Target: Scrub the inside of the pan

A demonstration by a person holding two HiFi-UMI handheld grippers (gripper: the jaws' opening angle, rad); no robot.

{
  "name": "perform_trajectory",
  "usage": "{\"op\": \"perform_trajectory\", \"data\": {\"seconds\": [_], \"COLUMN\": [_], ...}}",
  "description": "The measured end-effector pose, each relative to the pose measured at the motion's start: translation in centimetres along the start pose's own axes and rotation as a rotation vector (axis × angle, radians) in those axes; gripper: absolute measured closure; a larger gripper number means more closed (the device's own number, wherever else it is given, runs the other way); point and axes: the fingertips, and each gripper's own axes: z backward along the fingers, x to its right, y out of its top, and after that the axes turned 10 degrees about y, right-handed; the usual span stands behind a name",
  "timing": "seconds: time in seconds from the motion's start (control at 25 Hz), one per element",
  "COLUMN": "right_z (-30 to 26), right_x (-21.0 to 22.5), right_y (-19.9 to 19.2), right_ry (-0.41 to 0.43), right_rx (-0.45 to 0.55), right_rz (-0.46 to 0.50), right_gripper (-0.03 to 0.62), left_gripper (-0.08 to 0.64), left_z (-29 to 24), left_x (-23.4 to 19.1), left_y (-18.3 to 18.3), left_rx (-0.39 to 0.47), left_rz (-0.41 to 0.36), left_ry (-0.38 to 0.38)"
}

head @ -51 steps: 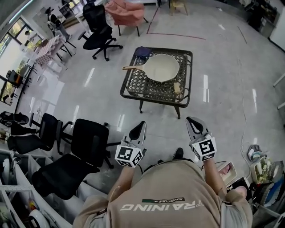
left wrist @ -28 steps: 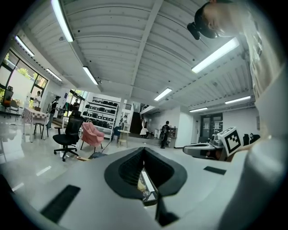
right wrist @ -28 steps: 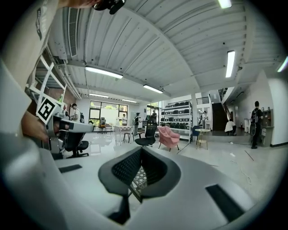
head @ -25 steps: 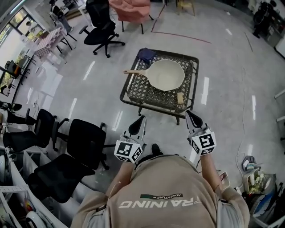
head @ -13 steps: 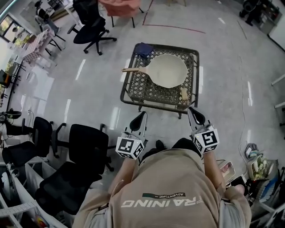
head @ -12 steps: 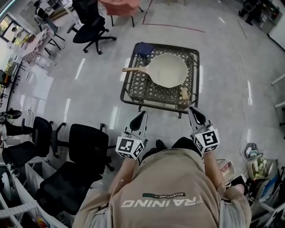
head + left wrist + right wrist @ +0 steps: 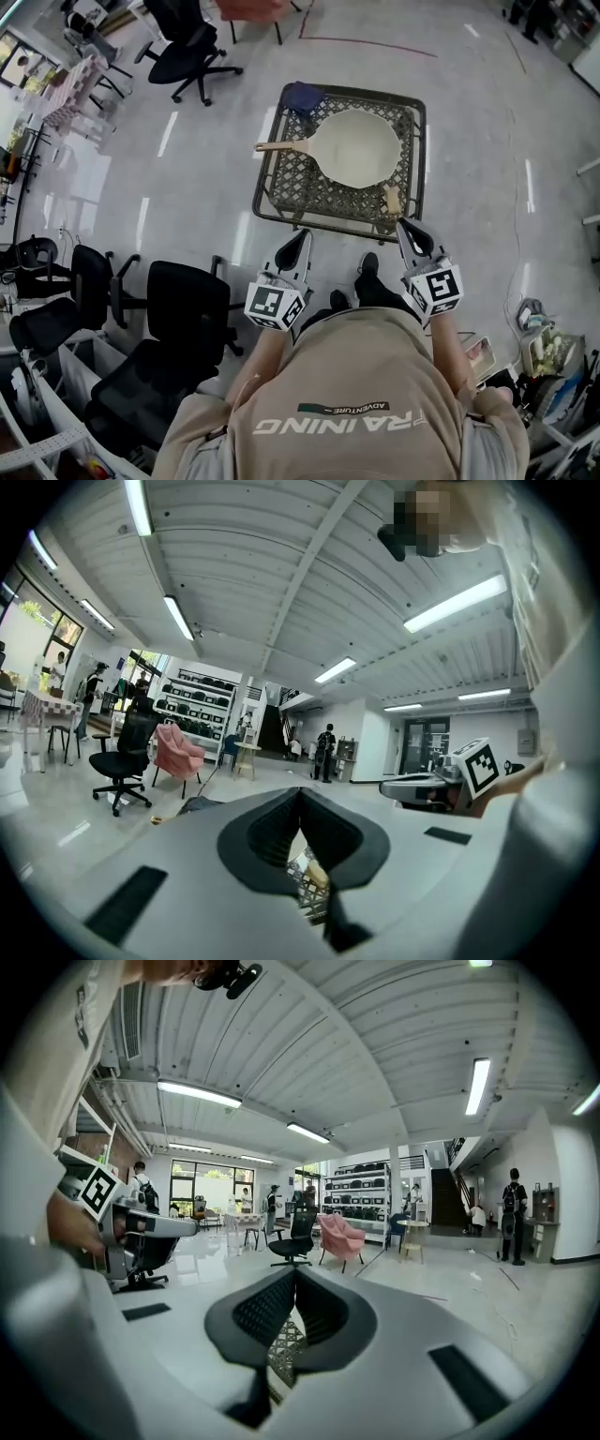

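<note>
Evidently the approach is in hand: left claw (image 7: 298, 242) and right claw (image 7: 405, 230) are hovering closed together, holding nothing, short of the tabletop's (image 7: 300, 178) near edge. The pan (image 7: 361, 147) is sitting toward its far right corner. Next likely calls for opening a claw around what looks like a sponge (image 7: 392, 199) at the near right corner.

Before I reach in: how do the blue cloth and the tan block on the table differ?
The blue cloth lies at the far left corner of the table; the tan block lies by its near right corner. The cloth is dark and crumpled, the block pale and smaller. Both rest on the lattice top, outside the pan.
</note>
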Motion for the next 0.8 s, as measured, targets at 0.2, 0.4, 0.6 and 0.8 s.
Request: {"op": "perform_trajectory", "data": {"seconds": [0.2,0.4,0.6,0.8], "right_z": [-1.7,-2.8,-3.7,-5.0], "right_x": [3.7,8.2,12.4,14.9], "right_y": [0.8,0.9,0.3,-0.6], "right_ry": [0.013,0.028,0.046,0.077], "right_rx": [0.024,0.039,0.03,0.018], "right_rz": [-0.001,0.002,-0.014,-0.031], "right_gripper": [0.575,0.575,0.575,0.575], "left_gripper": [0.541,0.541,0.541,0.541], "left_z": [-3.3,-7.8,-12.1,-14.2], "left_x": [0.3,0.6,0.6,0.8], "left_y": [2.0,3.4,4.5,4.4], "left_rx": [0.009,0.023,0.026,0.001], "left_rz": [-0.021,-0.052,-0.052,-0.057], "left_ry": [0.015,0.038,0.062,0.085]}}
